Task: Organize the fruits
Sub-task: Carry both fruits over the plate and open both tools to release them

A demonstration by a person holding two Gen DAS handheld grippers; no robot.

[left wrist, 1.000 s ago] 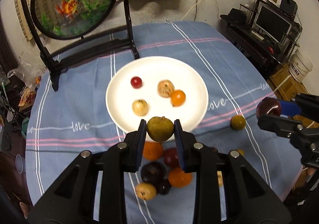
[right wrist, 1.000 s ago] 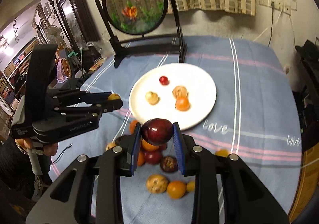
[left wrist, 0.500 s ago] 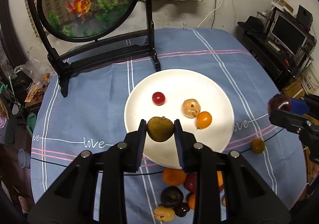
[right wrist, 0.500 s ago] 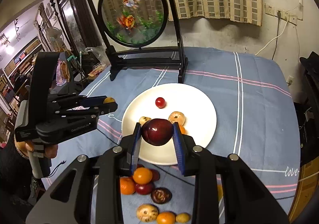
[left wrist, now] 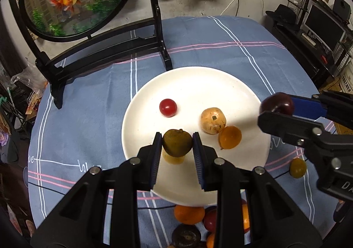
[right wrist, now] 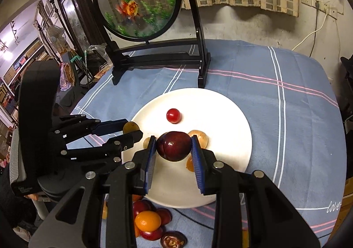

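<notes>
White plate (left wrist: 220, 84): cherry tomato (left wrist: 168, 107), three small fruits. Left gripper (left wrist: 177, 144) pinches an olive-green fruit (left wrist: 177, 142); right gripper (right wrist: 173, 147) pinches a dark plum (right wrist: 173, 146), both above the plate.

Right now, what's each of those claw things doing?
Left gripper: closed on an olive-green fruit.
Right gripper: closed on a dark red plum.

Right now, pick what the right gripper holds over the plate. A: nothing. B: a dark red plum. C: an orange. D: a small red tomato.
B: the right gripper is shut on a dark red plum, above the white plate.
</notes>
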